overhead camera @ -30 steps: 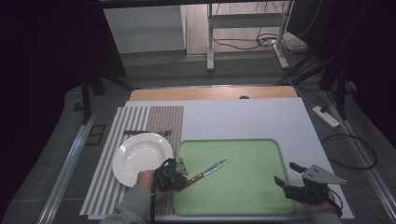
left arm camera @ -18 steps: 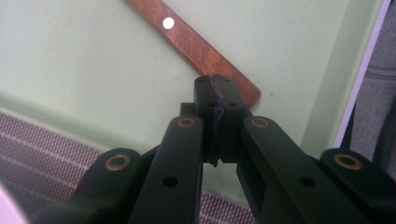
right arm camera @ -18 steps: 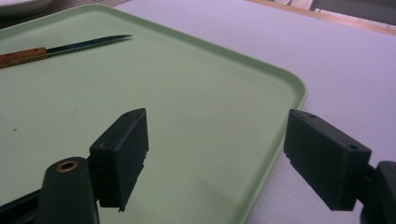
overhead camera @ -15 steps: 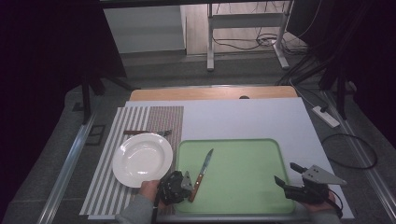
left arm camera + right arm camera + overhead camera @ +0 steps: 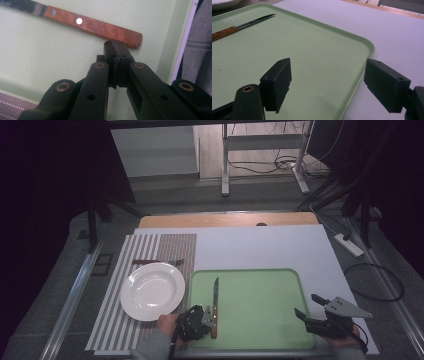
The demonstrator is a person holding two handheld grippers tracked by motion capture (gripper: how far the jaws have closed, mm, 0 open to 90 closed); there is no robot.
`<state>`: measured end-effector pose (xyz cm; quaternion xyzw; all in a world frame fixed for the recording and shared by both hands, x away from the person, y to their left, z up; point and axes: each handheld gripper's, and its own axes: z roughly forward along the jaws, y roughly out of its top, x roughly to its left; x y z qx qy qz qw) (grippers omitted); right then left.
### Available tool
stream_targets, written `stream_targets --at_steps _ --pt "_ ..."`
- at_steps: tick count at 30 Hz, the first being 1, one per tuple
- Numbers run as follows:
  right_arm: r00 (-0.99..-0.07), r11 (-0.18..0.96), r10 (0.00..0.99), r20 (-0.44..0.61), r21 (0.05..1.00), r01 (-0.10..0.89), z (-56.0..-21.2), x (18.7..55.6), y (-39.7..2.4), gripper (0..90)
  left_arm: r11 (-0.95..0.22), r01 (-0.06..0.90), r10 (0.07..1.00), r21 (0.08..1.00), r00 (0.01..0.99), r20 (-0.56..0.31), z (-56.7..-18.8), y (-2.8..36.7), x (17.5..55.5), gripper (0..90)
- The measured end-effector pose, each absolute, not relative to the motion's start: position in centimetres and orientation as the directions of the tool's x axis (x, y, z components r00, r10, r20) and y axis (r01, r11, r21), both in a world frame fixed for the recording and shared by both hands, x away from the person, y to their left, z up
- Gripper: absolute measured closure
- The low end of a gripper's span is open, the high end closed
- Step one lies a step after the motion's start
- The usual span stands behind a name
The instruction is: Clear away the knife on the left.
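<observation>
On the green tray (image 5: 260,320), closed left tongs (image 5: 117,48) are nudging the knife (image 5: 215,307) straighter than before; right tongs (image 5: 327,80) gaping wide.

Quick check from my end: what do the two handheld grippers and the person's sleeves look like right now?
Both grippers are black. The left gripper has flat link arms with brass-coloured pivot rivets and ridged dark pads. The right gripper has blocky rectangular pads with small screw holes; in the high view it carries a grey three-cornered plate. The person wears grey sleeves.

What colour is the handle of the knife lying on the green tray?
Reddish-brown wood with pale metal rivets; the knife handle shows best in the left gripper view.
</observation>
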<state>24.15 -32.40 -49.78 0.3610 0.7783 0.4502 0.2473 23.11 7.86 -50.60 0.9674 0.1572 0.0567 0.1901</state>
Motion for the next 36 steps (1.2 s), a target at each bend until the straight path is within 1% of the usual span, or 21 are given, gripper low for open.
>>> stream_targets --at_steps 16,19,24,26,27,28,29,30,32,34,36 --pt "-0.615 0.331 0.786 -0.059 0.881 0.338 -49.8 24.2 -32.5 22.0 -0.863 0.298 0.341 0.409 0.940 0.034 -50.7 7.9 23.3 87.2" --pt "-0.616 0.330 0.785 -0.059 0.882 0.335 -49.8 24.2 -32.5 21.9 -0.858 0.302 0.345 0.416 0.938 0.030 -50.7 8.0 23.3 84.7" --pt "-0.621 0.329 0.782 -0.057 0.884 0.333 -49.8 24.2 -32.5 21.8 -0.837 0.306 0.365 0.455 0.930 0.048 -50.4 8.5 23.1 69.0" --pt "-0.622 0.326 0.781 -0.053 0.884 0.334 -49.8 24.3 -32.5 21.8 -0.813 0.316 0.385 0.489 0.922 0.043 -50.2 9.2 23.1 61.4" --pt "-0.622 0.325 0.781 -0.052 0.885 0.334 -49.8 24.3 -32.5 21.8 -0.799 0.322 0.394 0.508 0.918 0.038 -50.1 9.6 23.1 59.5" --pt "-0.622 0.324 0.781 -0.051 0.885 0.335 -49.8 24.3 -32.5 21.8 -0.781 0.328 0.406 0.532 0.913 0.034 -50.0 10.1 23.0 57.1" --pt "-0.623 0.325 0.781 -0.051 0.884 0.336 -49.8 24.3 -32.5 21.8 -0.742 0.339 0.436 0.578 0.900 0.032 -49.8 10.9 22.9 53.5" --pt "-0.623 0.324 0.781 -0.048 0.884 0.338 -49.8 24.4 -32.4 21.8 -0.719 0.345 0.453 0.603 0.891 0.030 -49.7 11.3 22.9 48.5" --pt "-0.623 0.323 0.781 -0.046 0.884 0.339 -49.9 24.4 -32.4 21.8 -0.655 0.369 0.499 0.659 0.867 0.011 -49.4 12.4 22.9 43.0" --pt "-0.623 0.321 0.781 -0.045 0.884 0.340 -49.9 24.5 -32.4 21.8 -0.610 0.384 0.526 0.694 0.851 -0.008 -49.2 13.4 23.0 35.1" --pt "-0.623 0.323 0.781 -0.045 0.883 0.341 -49.9 24.6 -32.4 21.8 -0.570 0.394 0.546 0.721 0.837 -0.026 -49.2 14.2 23.0 30.4"
